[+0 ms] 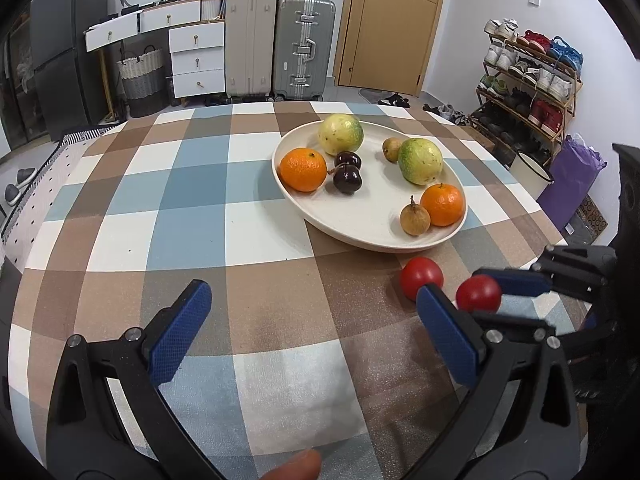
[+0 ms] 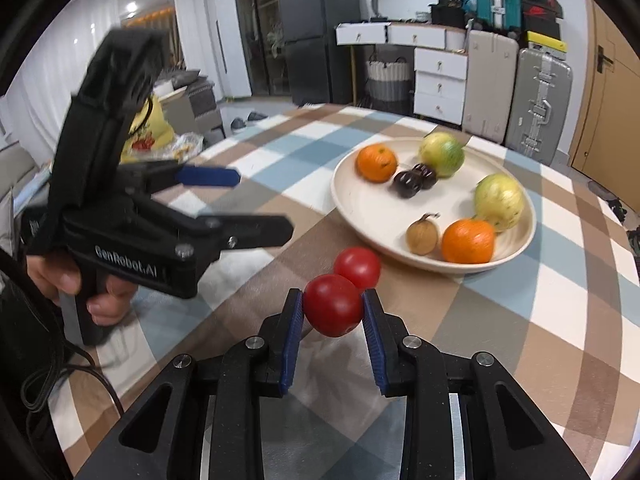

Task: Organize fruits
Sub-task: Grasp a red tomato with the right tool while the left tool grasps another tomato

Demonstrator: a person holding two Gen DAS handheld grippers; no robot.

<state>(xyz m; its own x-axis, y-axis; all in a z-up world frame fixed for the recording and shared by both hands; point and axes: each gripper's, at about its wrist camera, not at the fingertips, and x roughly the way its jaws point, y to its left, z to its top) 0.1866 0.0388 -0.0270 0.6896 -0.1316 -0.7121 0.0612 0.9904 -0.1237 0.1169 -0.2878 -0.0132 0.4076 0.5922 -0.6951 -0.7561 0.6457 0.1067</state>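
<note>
My right gripper (image 2: 333,297) is shut on a red tomato (image 2: 334,308), holding it just above the checked tablecloth. A second red tomato (image 2: 359,266) lies right behind it, near the white plate (image 2: 346,208). The plate carries two oranges, two yellow-green fruits, two dark cherries and two small brown fruits. In the left wrist view the held tomato (image 1: 478,293) and the loose tomato (image 1: 421,276) sit in front of the plate (image 1: 360,242). My left gripper (image 1: 313,291) stands open over bare cloth, left of the tomatoes, with nothing between its fingers.
The table's checked cloth (image 1: 192,216) stretches left of the plate. A person's hand (image 2: 96,292) grips the left tool's handle, with a black cable beside it. Suitcases (image 1: 304,48), white drawers and a shoe rack (image 1: 528,76) stand beyond the table.
</note>
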